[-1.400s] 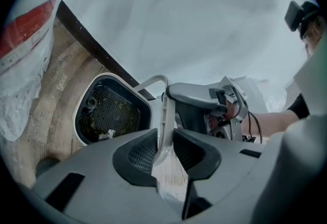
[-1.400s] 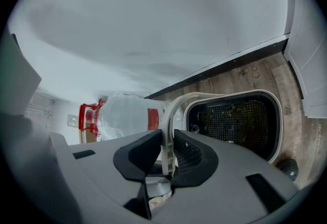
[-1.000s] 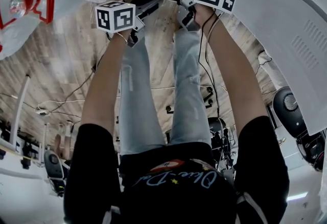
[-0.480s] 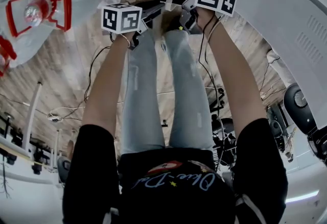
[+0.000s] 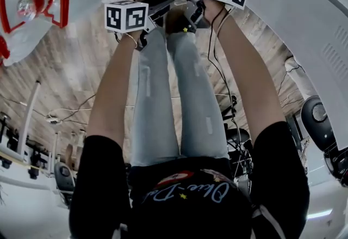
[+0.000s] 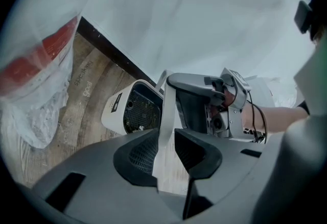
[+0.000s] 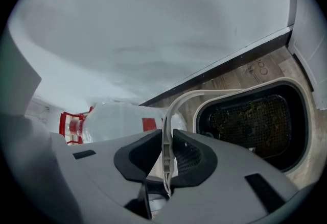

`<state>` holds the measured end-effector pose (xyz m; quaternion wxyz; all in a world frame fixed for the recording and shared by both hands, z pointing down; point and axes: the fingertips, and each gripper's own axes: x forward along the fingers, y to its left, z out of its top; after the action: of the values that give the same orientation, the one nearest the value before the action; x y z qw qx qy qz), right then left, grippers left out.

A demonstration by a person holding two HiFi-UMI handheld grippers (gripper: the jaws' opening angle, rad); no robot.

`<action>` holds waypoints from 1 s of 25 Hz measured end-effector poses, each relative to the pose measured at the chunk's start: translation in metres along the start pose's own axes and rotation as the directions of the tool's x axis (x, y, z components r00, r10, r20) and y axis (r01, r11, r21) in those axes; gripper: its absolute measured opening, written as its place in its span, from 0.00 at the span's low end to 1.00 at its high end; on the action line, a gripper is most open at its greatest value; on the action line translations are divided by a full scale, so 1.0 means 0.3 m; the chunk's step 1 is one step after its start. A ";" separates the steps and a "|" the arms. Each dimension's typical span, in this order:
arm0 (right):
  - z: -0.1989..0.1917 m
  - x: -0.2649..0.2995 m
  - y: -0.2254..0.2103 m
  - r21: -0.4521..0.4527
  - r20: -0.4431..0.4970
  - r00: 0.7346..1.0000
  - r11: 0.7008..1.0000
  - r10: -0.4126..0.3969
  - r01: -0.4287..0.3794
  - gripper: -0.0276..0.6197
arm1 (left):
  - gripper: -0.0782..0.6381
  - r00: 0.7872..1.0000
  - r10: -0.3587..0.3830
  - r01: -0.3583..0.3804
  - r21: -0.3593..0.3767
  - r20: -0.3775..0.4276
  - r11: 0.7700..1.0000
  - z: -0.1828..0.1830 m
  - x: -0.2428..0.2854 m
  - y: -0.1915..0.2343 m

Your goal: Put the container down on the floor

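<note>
Jaws of left gripper [image 6: 165, 140] clamped on pale curved handle [image 6: 164, 108] of white plastic container with dark mesh inside [image 6: 114, 110]. Container just beyond tips, over wooden plank floor [image 6: 84, 98]; contact unclear. Jaws of right gripper [image 7: 167, 142] closing, same handle pinched between pads; container ahead, right of tips.

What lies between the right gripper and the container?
Only its pale handle, pinched in the right gripper's closing jaws; the right gripper view shows it.

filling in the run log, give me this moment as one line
container: at wood floor, contact unclear | left gripper: jaws shut on handle | right gripper: jaws closing, handle between them
</note>
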<state>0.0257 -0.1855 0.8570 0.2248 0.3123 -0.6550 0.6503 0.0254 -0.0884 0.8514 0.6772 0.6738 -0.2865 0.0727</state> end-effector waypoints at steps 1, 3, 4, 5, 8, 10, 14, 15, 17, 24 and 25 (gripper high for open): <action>0.000 0.011 0.001 -0.003 -0.001 1.000 1.000 0.004 -0.004 0.13 | 0.24 1.000 0.004 -0.004 -0.009 0.009 1.000 0.003 -0.003 0.012; 0.000 0.033 0.003 -0.003 -0.004 1.000 1.000 0.007 -0.007 0.13 | 0.24 1.000 0.015 -0.014 -0.016 0.019 1.000 0.007 -0.011 0.030; -0.002 0.044 0.002 -0.004 -0.008 1.000 1.000 0.003 -0.003 0.14 | 0.24 1.000 0.022 -0.022 -0.014 0.019 1.000 0.006 -0.016 0.039; -0.004 0.056 0.001 -0.007 -0.012 1.000 1.000 -0.005 0.005 0.14 | 0.24 0.999 0.029 -0.029 -0.012 0.019 1.000 0.007 -0.021 0.048; -0.007 0.087 -0.002 0.001 -0.014 0.999 0.999 -0.041 0.041 0.14 | 0.24 0.999 0.033 -0.033 -0.023 0.026 0.999 0.012 -0.039 0.067; -0.012 0.099 0.001 0.009 -0.006 0.998 0.998 -0.055 0.056 0.16 | 0.24 0.999 0.032 -0.030 -0.035 0.037 0.999 0.016 -0.051 0.074; -0.027 0.101 0.003 -0.024 -0.023 0.996 0.996 -0.085 0.085 0.20 | 0.24 0.998 0.034 -0.032 -0.043 0.055 0.999 0.020 -0.060 0.073; -0.037 0.098 0.004 -0.028 -0.035 0.995 0.996 -0.090 0.089 0.21 | 0.24 0.998 0.036 -0.034 -0.046 0.056 0.998 0.019 -0.061 0.071; -0.055 0.093 0.019 -0.017 -0.050 0.996 0.997 -0.078 0.077 0.24 | 0.24 0.997 0.036 -0.032 -0.058 0.071 0.998 0.023 -0.066 0.063; -0.040 0.003 0.077 0.026 0.014 0.999 0.999 -0.035 0.035 0.11 | 0.20 0.991 -0.005 0.011 -0.048 0.131 0.999 0.056 -0.098 -0.032; -0.027 -0.023 0.091 0.027 0.036 0.999 0.999 -0.025 0.024 0.08 | 0.20 0.990 -0.029 0.035 -0.039 0.140 0.999 0.064 -0.105 -0.062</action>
<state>0.0105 -0.1777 0.8333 0.2166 0.3349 -0.6464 0.6505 0.0029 -0.0992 0.8183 0.6702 0.6676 -0.3239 0.0087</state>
